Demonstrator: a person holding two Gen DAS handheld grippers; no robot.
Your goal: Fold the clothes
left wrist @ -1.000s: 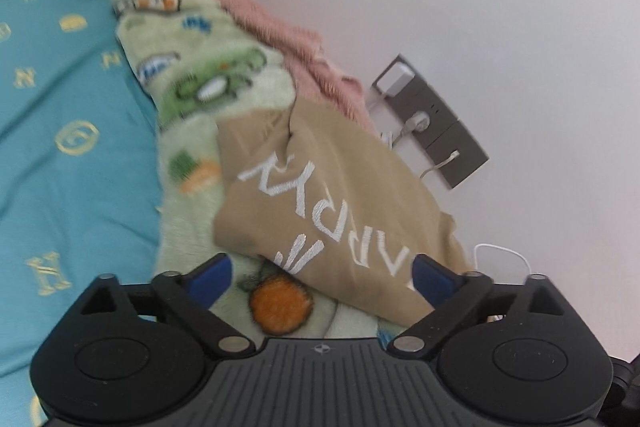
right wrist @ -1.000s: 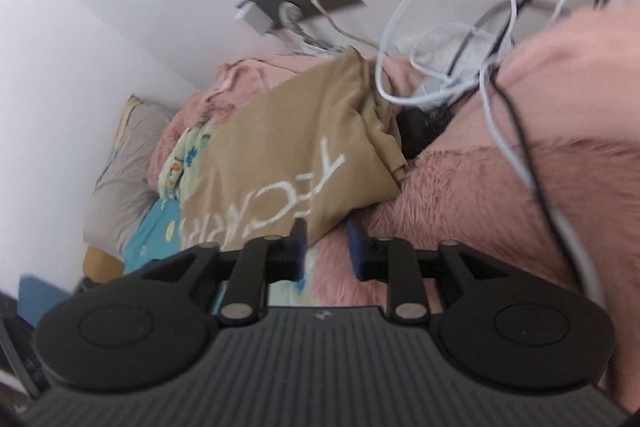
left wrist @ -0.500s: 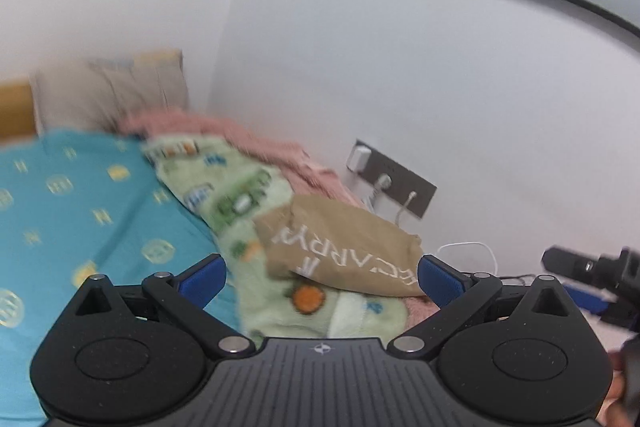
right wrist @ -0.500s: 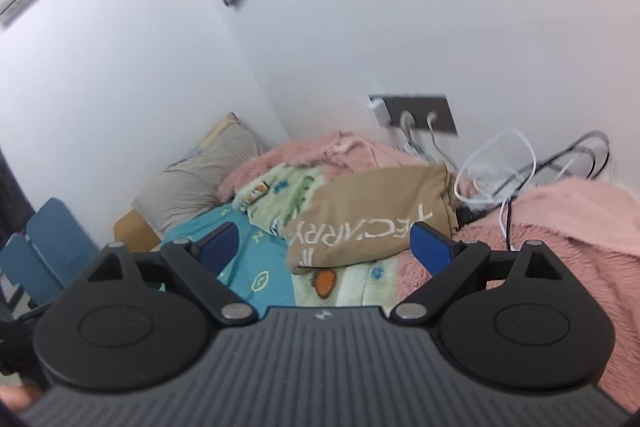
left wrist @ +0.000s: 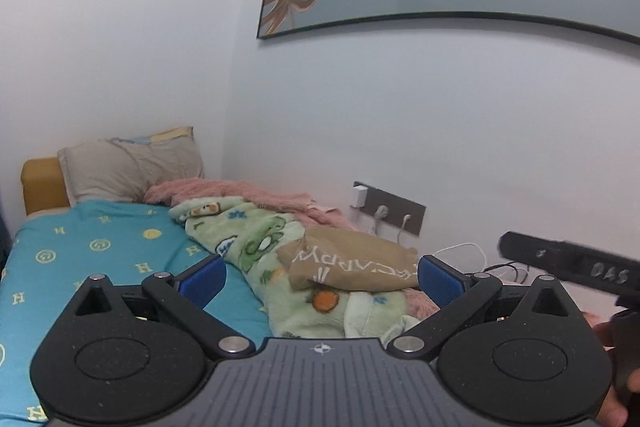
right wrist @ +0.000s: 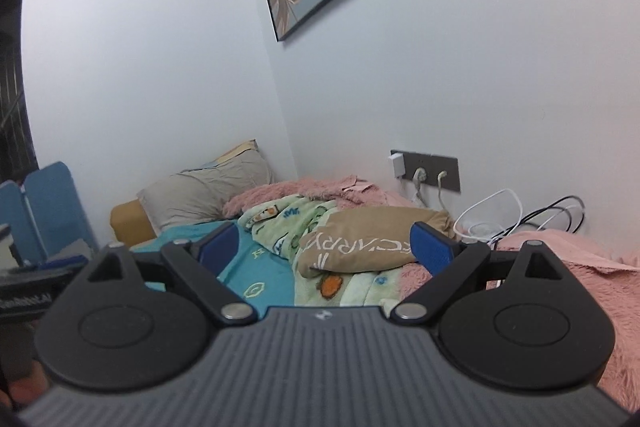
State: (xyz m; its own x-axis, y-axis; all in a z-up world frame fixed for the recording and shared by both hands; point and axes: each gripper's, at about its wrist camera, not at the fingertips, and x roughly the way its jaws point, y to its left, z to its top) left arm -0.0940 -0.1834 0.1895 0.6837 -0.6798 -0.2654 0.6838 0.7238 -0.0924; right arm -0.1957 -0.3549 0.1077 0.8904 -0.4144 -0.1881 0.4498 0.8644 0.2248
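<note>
Against the white wall, the folded tan garment (left wrist: pixel 352 261) is lying at twelve o'clock, beyond your left gripper (left wrist: pixel 320 277) and right gripper (right wrist: pixel 326 247), both spread wide and gripping nothing.

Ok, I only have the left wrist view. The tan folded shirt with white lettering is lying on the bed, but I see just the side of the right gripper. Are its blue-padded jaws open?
Observer: Yes. The right gripper is wide open with nothing between its pads, and the tan folded shirt with white lettering lies beyond it, untouched.
Operator: What's to the right of the shirt?
Observer: A fluffy pink blanket spreads wide over that end of the bed.
Operator: Anything left of the bed?
Observer: Blue upright panels stand there. I cannot tell what they are.
</note>
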